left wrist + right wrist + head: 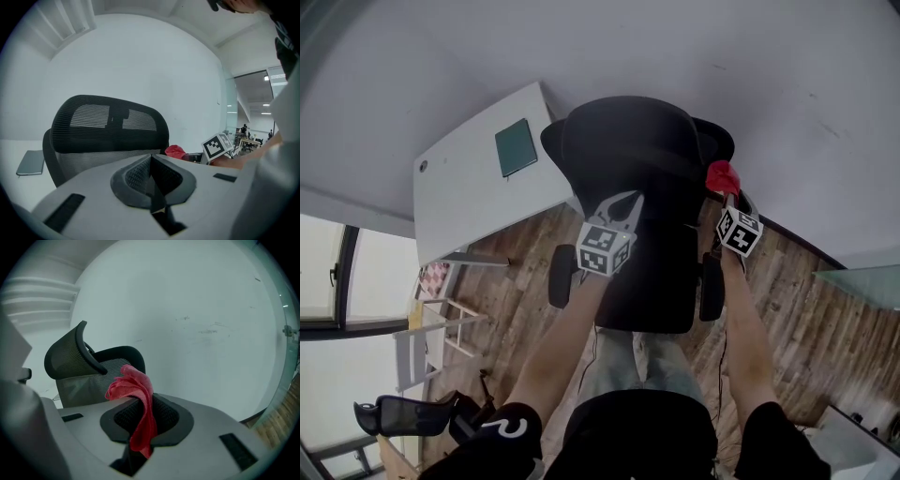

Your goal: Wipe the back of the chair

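A black mesh-backed office chair (637, 187) stands just ahead of me, its back and headrest (108, 124) toward me. My right gripper (727, 192) is shut on a red cloth (721, 175), held at the right edge of the chair's back; the red cloth (136, 401) hangs from between its jaws. My left gripper (623, 208) is shut with nothing in it, in front of the chair's back. The left gripper (151, 161) points at the headrest, and the red cloth (176, 151) shows to its right.
A white desk (478, 178) with a dark green pad (517, 146) stands left of the chair, against a white wall. Wooden floor (806, 319) lies below. A wooden stool (455, 323) and another black chair (403, 412) are at lower left.
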Available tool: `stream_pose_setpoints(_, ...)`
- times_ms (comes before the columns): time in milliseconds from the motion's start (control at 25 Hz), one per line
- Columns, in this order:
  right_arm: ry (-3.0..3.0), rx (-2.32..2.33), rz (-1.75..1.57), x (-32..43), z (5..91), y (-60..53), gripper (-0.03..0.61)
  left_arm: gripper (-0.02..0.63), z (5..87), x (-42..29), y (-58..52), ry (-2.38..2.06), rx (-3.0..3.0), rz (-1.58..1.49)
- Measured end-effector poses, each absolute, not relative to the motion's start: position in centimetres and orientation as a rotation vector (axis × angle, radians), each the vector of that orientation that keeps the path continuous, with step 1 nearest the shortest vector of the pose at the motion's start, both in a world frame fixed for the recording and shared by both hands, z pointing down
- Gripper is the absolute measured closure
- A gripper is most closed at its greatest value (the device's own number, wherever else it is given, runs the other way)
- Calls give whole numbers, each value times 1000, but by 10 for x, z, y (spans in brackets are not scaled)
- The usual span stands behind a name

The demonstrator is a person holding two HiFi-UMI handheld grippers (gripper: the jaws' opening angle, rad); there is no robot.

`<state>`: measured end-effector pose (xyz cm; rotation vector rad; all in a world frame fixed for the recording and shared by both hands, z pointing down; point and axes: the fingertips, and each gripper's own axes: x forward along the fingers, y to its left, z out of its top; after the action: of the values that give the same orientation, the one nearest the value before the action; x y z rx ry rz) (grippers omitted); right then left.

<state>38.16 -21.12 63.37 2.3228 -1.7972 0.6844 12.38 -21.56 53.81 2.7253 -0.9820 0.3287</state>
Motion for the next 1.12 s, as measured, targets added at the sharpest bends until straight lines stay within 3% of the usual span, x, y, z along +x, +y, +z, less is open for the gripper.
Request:
stream_pose_setpoints(360,-1912,2142,707,295,656,-224,508,589,558,49,-213,-1155,2609,298)
stream_pose_setpoints(1120,-2198,1666,654,8,679,-331,508,588,614,-143,-281,-1353,2415,348)
